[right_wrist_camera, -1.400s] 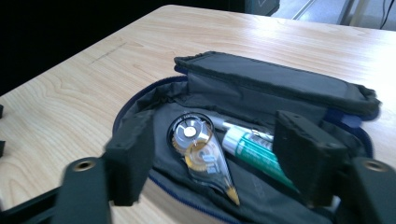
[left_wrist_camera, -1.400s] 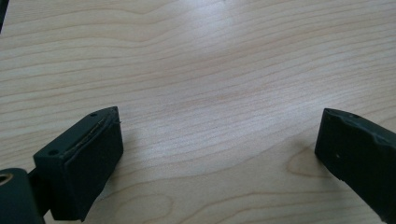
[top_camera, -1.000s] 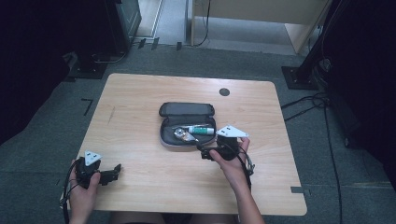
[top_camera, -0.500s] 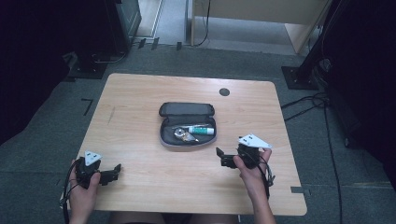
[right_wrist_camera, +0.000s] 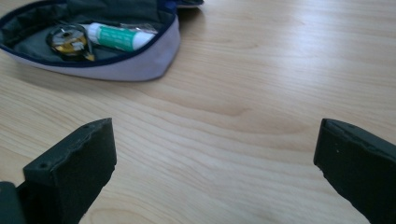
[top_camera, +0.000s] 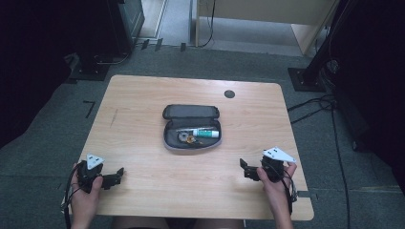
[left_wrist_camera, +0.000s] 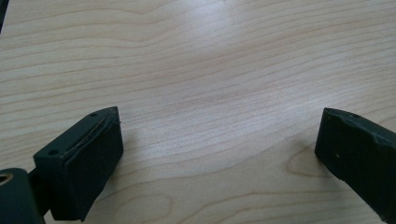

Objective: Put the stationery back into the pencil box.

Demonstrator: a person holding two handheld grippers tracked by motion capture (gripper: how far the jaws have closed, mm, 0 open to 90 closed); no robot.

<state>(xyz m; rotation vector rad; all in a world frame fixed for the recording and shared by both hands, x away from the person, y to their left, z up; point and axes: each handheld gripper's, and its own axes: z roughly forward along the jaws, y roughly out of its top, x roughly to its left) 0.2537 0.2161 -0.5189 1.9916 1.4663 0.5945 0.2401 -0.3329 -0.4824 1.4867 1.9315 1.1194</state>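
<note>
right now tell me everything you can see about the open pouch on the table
The pouch is a soft, oblong zip case, dark grey outside with a pale lower wall and dark blue edging. It lies unzipped at the middle of the wooden table, lid folded back. Inside lie a green-and-white tube and a small round metallic item. Neither gripper touches it.

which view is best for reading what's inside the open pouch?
Right gripper view: the pouch is close, with the green-and-white tube and a round metal item clear. High view shows the whole pouch, contents small. Left gripper view shows bare table.
</note>
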